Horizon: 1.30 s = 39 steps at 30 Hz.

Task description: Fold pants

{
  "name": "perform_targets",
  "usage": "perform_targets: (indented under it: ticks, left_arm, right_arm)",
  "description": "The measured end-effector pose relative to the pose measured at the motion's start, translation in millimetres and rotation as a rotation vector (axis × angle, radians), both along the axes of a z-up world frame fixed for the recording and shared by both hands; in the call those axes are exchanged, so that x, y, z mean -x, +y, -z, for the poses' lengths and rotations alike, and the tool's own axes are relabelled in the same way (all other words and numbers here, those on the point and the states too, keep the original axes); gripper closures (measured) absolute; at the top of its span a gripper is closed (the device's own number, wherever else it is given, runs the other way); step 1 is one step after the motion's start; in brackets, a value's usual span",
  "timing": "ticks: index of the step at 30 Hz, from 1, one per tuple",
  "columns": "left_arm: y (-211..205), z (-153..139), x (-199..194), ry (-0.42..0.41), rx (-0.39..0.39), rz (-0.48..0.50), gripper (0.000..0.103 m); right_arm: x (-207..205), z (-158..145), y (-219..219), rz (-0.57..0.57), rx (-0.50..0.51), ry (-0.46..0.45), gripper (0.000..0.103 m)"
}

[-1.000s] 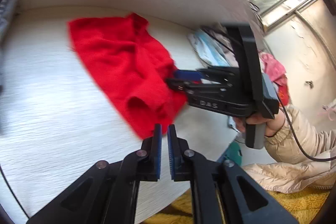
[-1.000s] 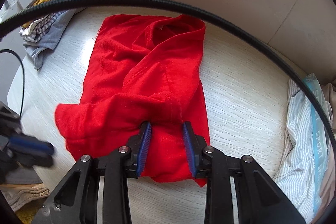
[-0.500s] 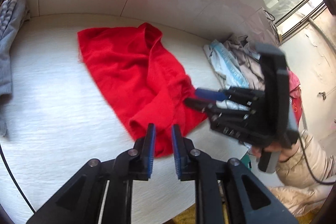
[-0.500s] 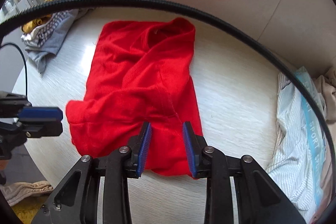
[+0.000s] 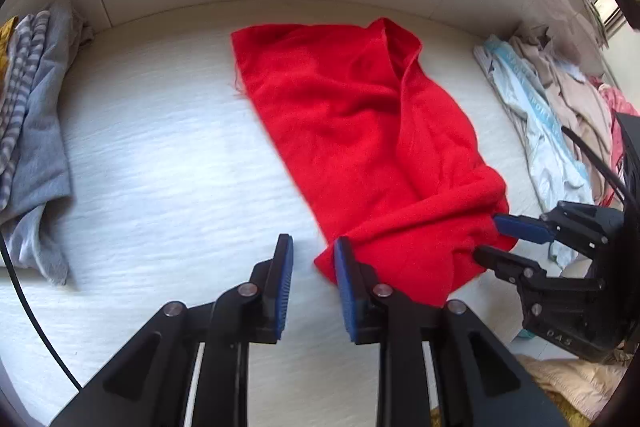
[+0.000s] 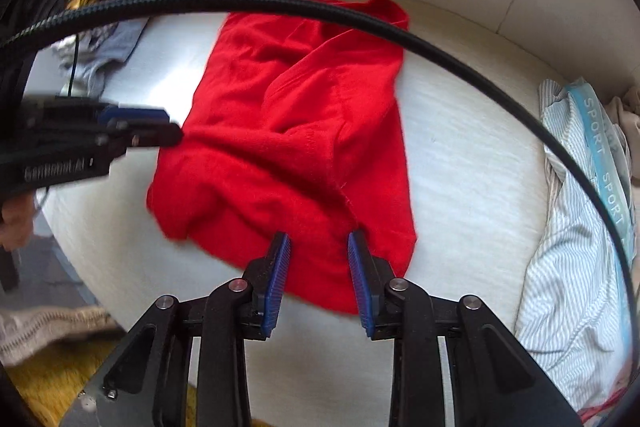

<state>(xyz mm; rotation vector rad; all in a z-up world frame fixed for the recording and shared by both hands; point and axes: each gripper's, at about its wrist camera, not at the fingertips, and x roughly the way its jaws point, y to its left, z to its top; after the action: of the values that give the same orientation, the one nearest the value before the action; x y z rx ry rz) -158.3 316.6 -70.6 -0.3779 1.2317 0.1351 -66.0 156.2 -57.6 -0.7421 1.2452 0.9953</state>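
The red pants [image 5: 360,147] lie rumpled on the tabletop [image 5: 160,167]; the left hand-held gripper [image 5: 312,267] is opening beside the near hem (nothing between), the right hand-held gripper [image 6: 316,267] hovers apart, so either may pinch one layer only

Red pants [image 5: 360,131] are soft matt knit cloth; table [image 5: 160,167] is pale, matt, wood-grained

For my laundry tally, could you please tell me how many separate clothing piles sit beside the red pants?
2: a grey striped pile at the table's left edge and a pale pile with a SPORT band at its right edge. Each may hide more garments.
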Motion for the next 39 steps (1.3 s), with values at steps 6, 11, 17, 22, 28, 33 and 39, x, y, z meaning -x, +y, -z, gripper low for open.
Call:
perform_targets:
  ticks: [6, 11, 17, 22, 28, 33, 39]
  left_arm:
    - [-2, 2, 12, 0.045, 0.023, -0.010, 0.080]
    - [11, -13, 6, 0.041, -0.020, -0.047, 0.080]
    - [30, -26, -22, 0.006, -0.031, -0.091, 0.073]
    - [41, -26, -52, -0.011, -0.038, -0.103, 0.069]
    - [53, -18, -84, -0.005, -0.050, -0.107, 0.059]
    - [61, -12, -104, -0.005, -0.058, -0.122, 0.056]
    - [71, -6, -117, -0.009, -0.038, -0.143, 0.054]
  right_arm:
    - [9, -2, -15, -0.011, 0.011, 0.033, 0.072]
    - [-18, -24, -22, 0.085, -0.067, 0.048, 0.072]
    - [-56, -40, 0, 0.131, -0.090, -0.037, 0.069]
    - [-88, -34, 24, 0.140, -0.093, -0.055, 0.062]
    - [-117, -14, 56, 0.169, -0.098, 0.000, 0.062]
    - [-130, -3, 83, 0.155, -0.103, 0.007, 0.062]
    - [-138, 7, 113, 0.107, -0.112, 0.026, 0.062]
